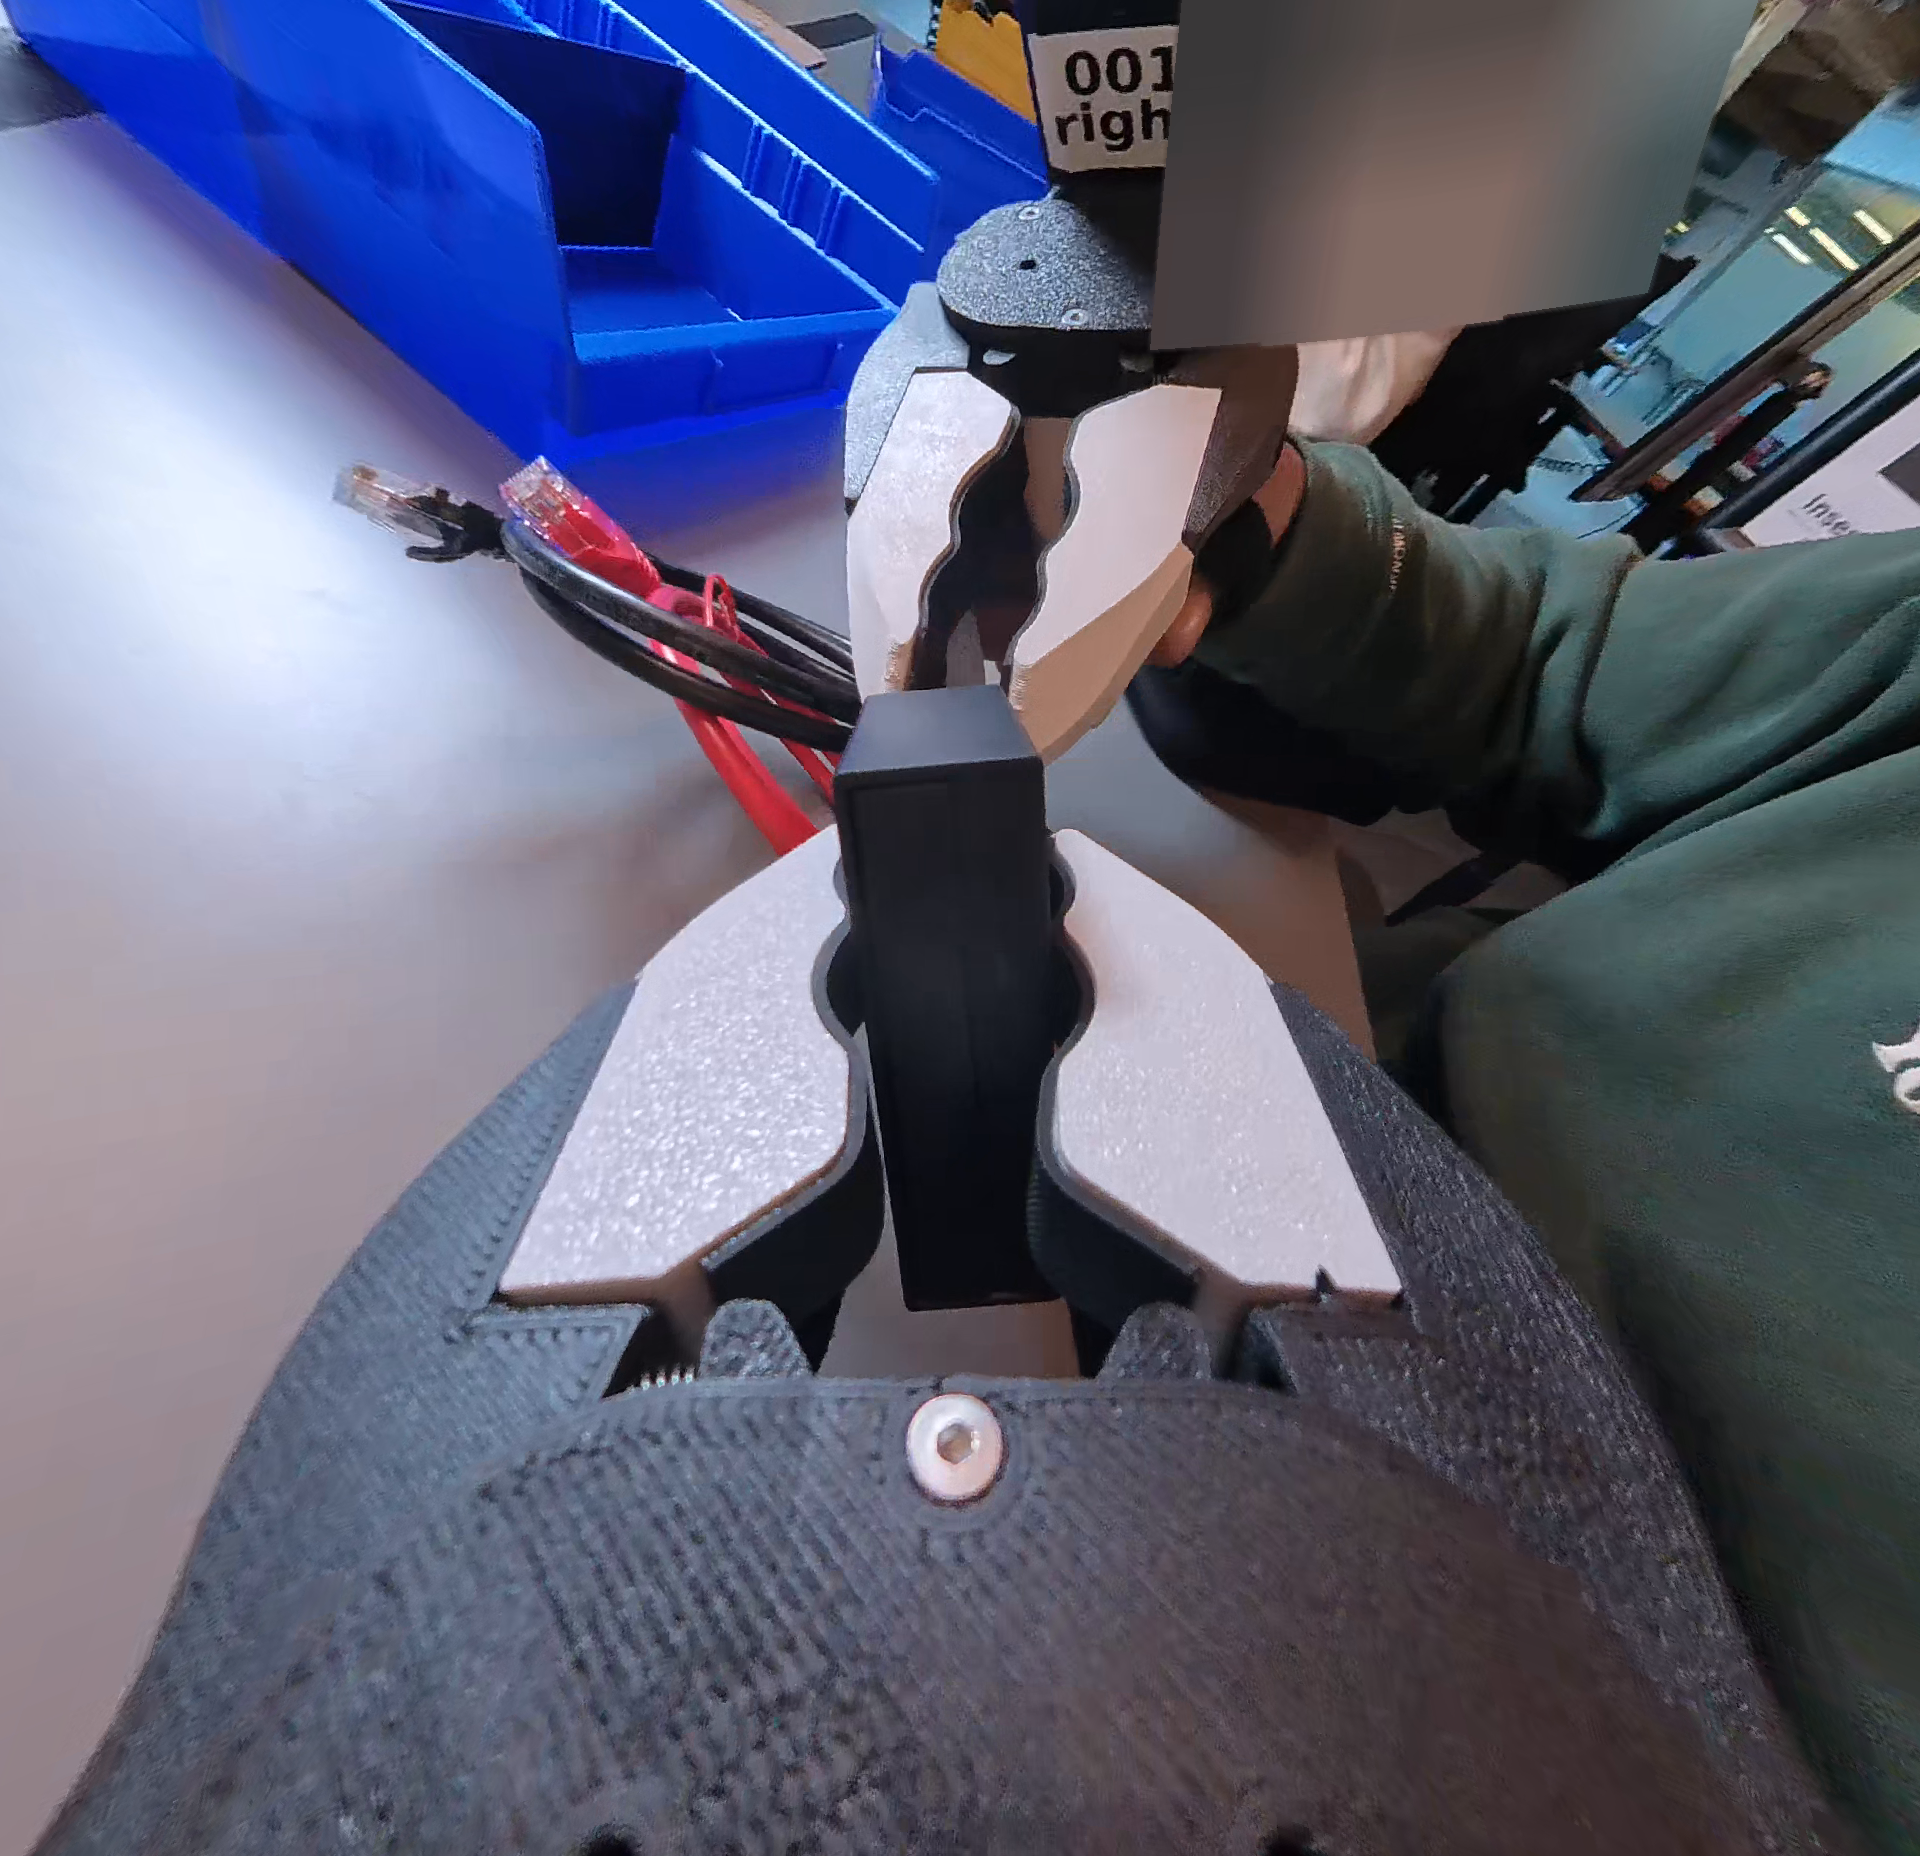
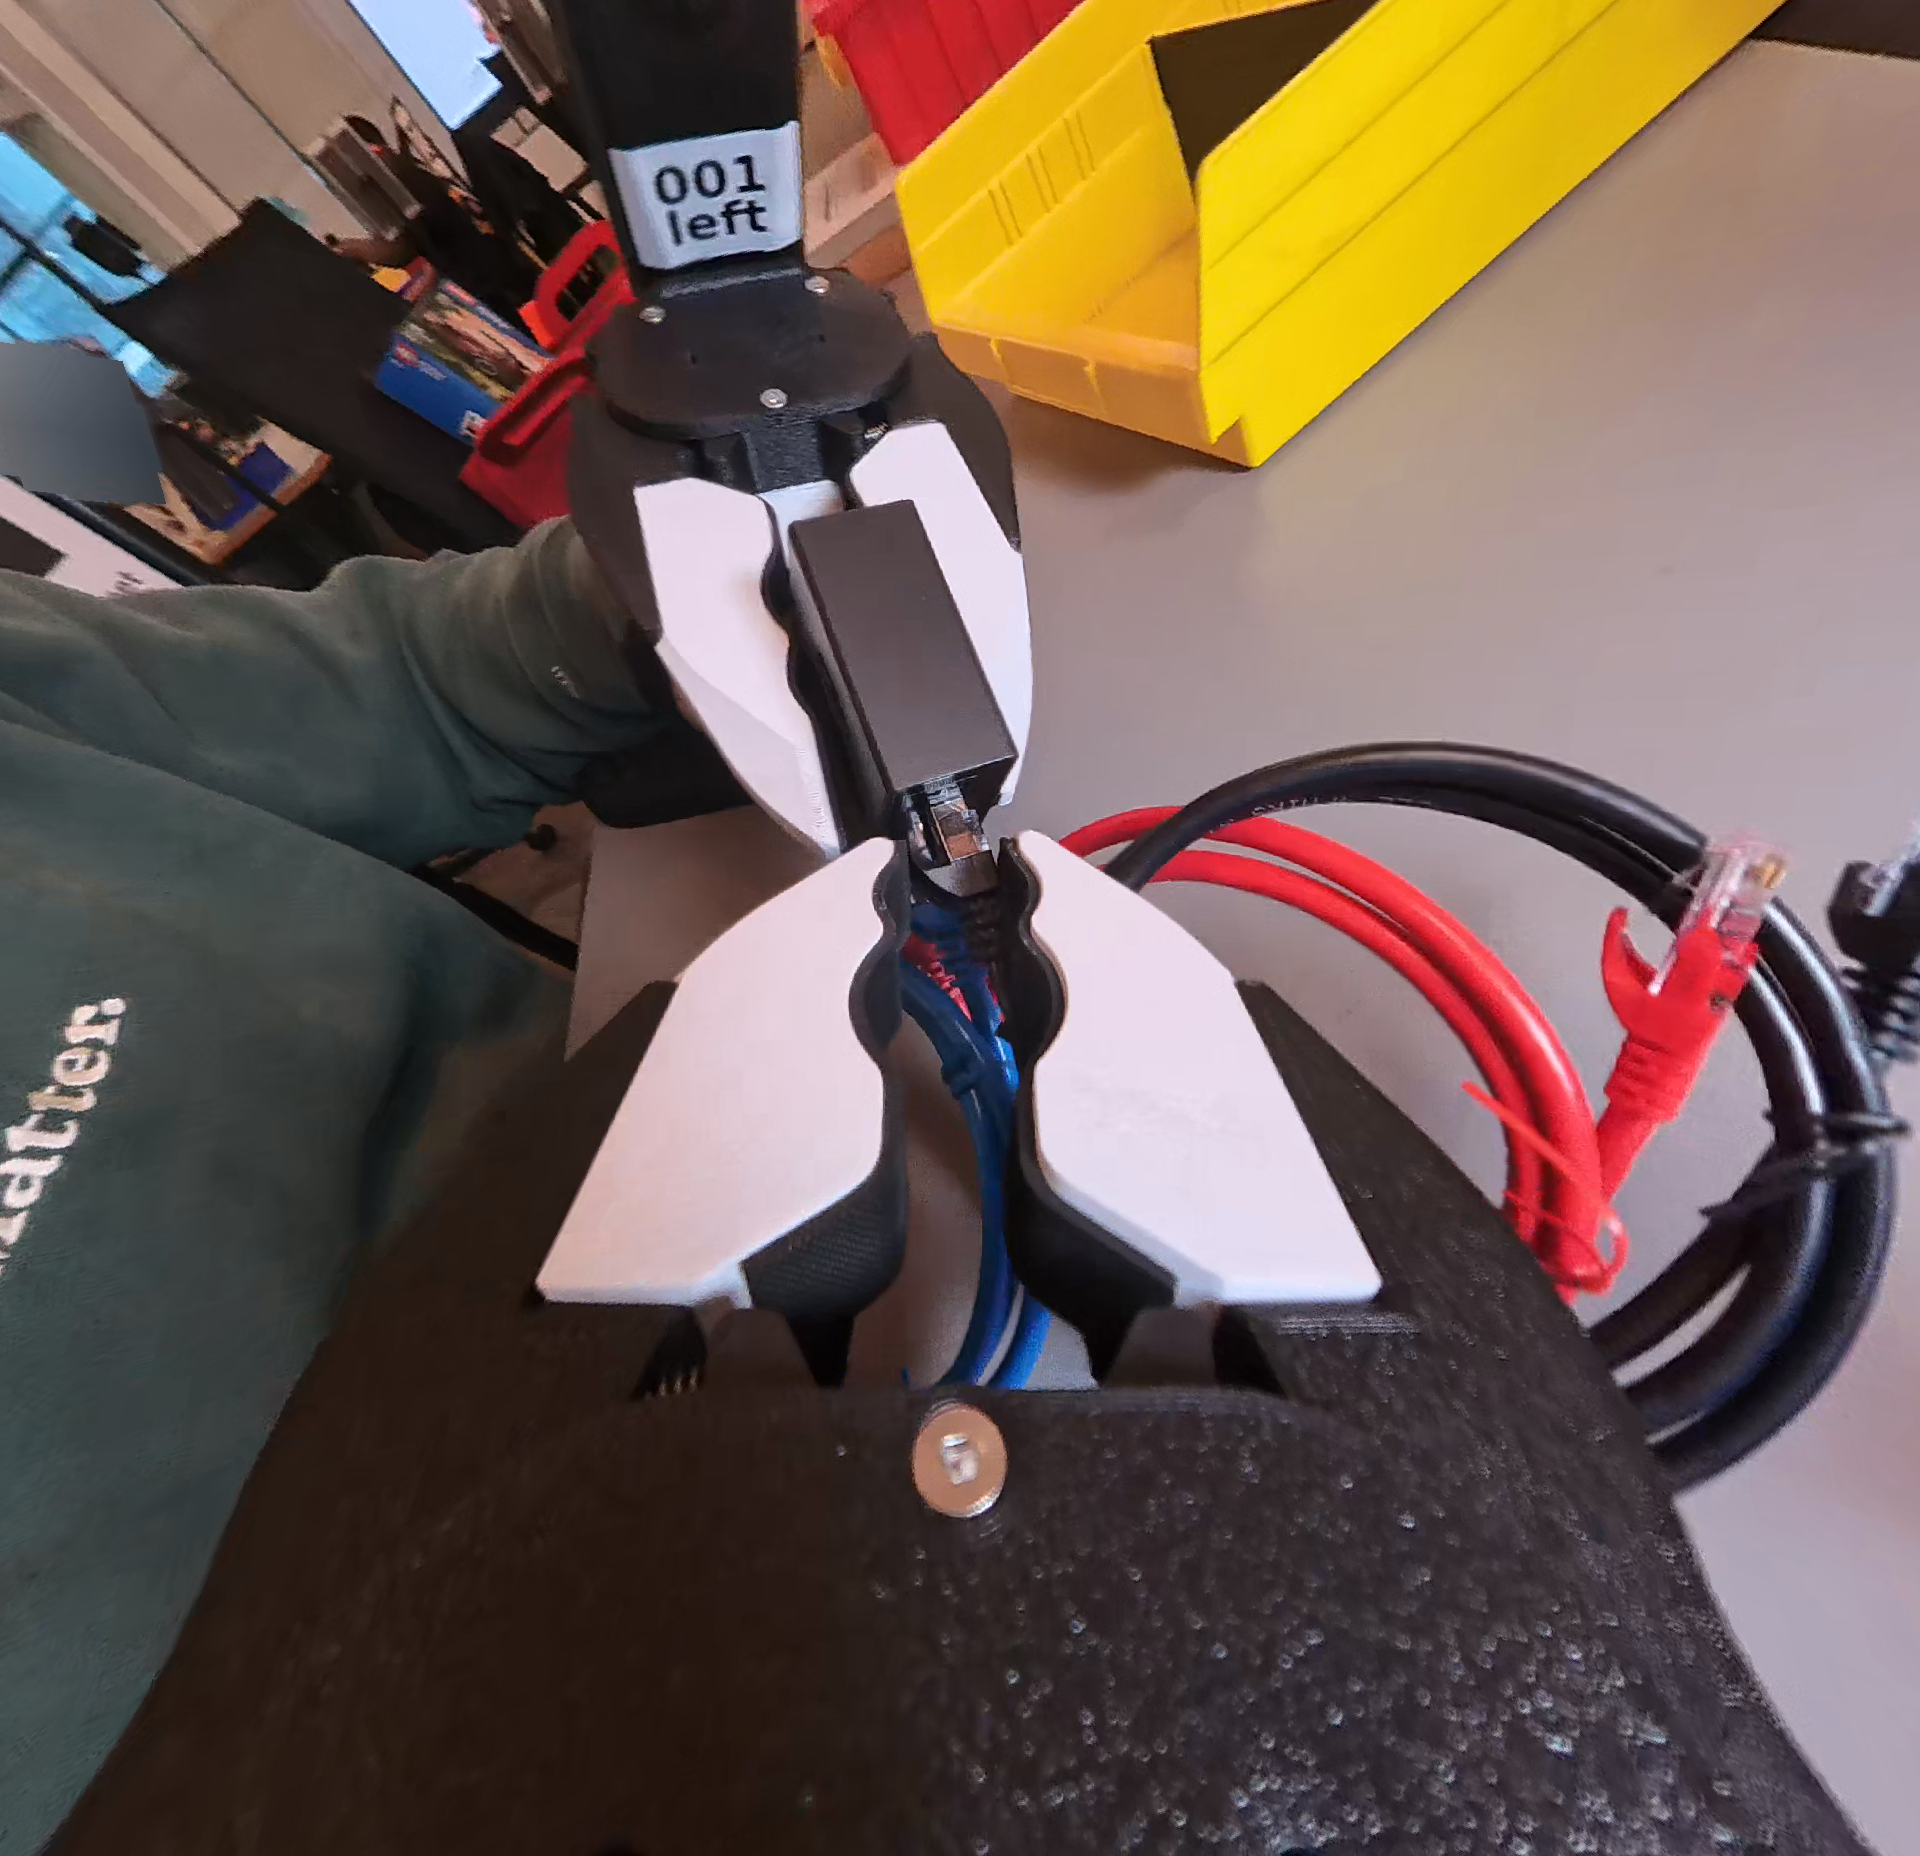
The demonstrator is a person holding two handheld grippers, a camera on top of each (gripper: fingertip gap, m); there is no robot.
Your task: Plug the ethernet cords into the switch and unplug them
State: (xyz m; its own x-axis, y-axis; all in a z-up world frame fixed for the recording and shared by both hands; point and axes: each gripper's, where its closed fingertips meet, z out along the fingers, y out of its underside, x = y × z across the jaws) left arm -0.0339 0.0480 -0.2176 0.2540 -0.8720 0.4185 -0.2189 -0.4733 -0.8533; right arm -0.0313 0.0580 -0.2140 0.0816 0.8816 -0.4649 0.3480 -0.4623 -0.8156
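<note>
1. We see the left gripper (image 1: 951,871) clamped on a slim black box, the switch (image 1: 940,933), held clear of the grey table (image 1: 260,871); its white fingers (image 1: 707,1079) press against the box's two long sides.

2. From the right wrist view, the same left gripper (image 2: 914,809) faces us with the switch (image 2: 899,643) pointing its port end toward the camera.

3. The right gripper (image 2: 951,856) pinches a black ethernet plug (image 2: 956,850) between its fingertips, the clear tip of the plug sitting at the mouth of the switch; we cannot tell whether it is fully seated.

4. A blue cord (image 2: 971,1183) runs back between the right gripper's fingers (image 2: 769,1079), under the plug.

5. In the left wrist view the right gripper (image 1: 956,679) meets the far end of the switch, its white fingers drawn close together; the plug itself is hidden there behind the box.

6. A coiled red cord (image 2: 1455,996) and a coiled black cord (image 2: 1558,788) lie together on the table just right of the grippers, each bundle tied, the red plug (image 2: 1714,913) with a clear tip resting over the black coil.

7. The left wrist view shows the same two loose plugs, black (image 1: 379,497) and red (image 1: 551,507), side by side near a blue bin (image 1: 520,248).

8. A yellow bin (image 2: 1299,248) and a red bin (image 2: 935,30) stand farther back on the table.

9. A green sleeve (image 1: 1455,643) reaches to the right gripper's handle.
</note>
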